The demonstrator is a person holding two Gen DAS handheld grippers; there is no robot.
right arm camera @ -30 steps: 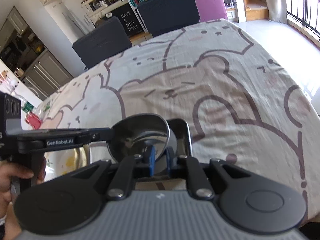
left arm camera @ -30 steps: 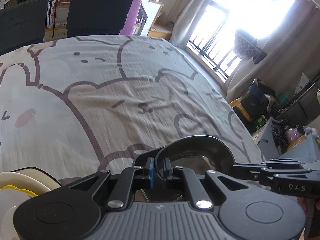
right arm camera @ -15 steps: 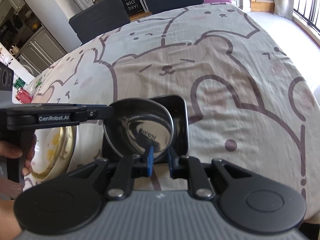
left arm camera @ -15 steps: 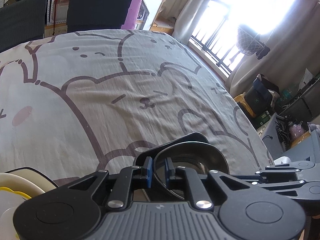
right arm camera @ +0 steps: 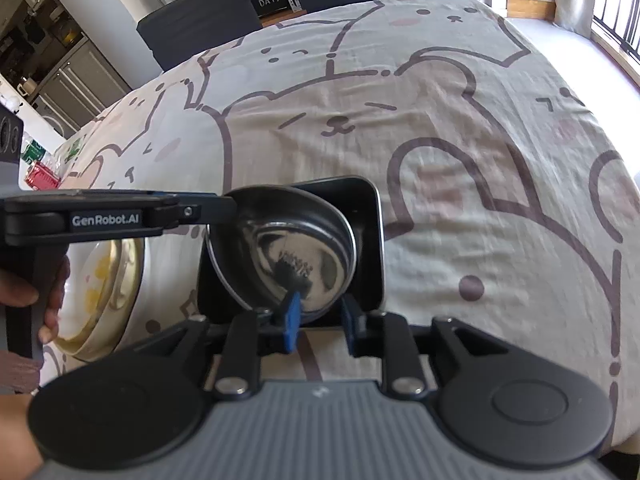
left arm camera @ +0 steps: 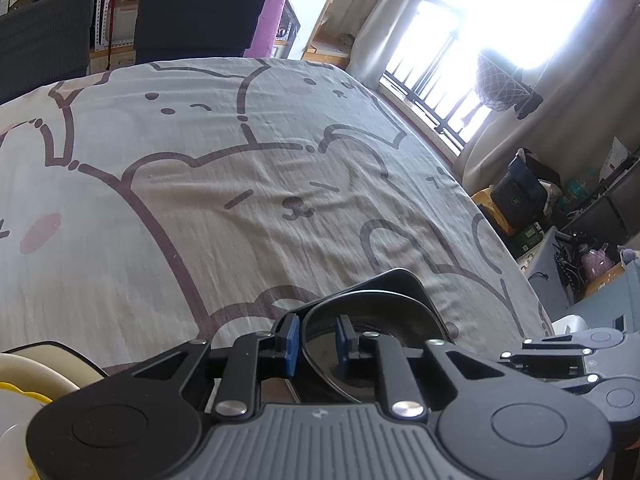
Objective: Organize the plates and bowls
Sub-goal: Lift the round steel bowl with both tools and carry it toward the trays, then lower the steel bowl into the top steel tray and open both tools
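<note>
A round steel bowl [right arm camera: 288,256] sits inside a black square dish [right arm camera: 370,240] on the bear-print cloth. It also shows in the left wrist view [left arm camera: 372,332], with the square dish [left arm camera: 400,280] behind it. My left gripper [left arm camera: 316,340] is open, its blue pads either side of the bowl's left rim. My right gripper [right arm camera: 318,318] is open at the bowl's near rim. A cream bowl with yellow marks [right arm camera: 104,288] stands to the left, seen in the left wrist view too [left arm camera: 24,384].
The table's right edge [left arm camera: 500,248] drops to a floor with bags and boxes [left arm camera: 520,196]. Dark chairs [left arm camera: 192,16] stand at the far side. Red and green packets [right arm camera: 40,168] lie at the far left.
Both grippers have opened from shut on the steel bowl's rim. The bowl came down into the black square dish and now rests there.
</note>
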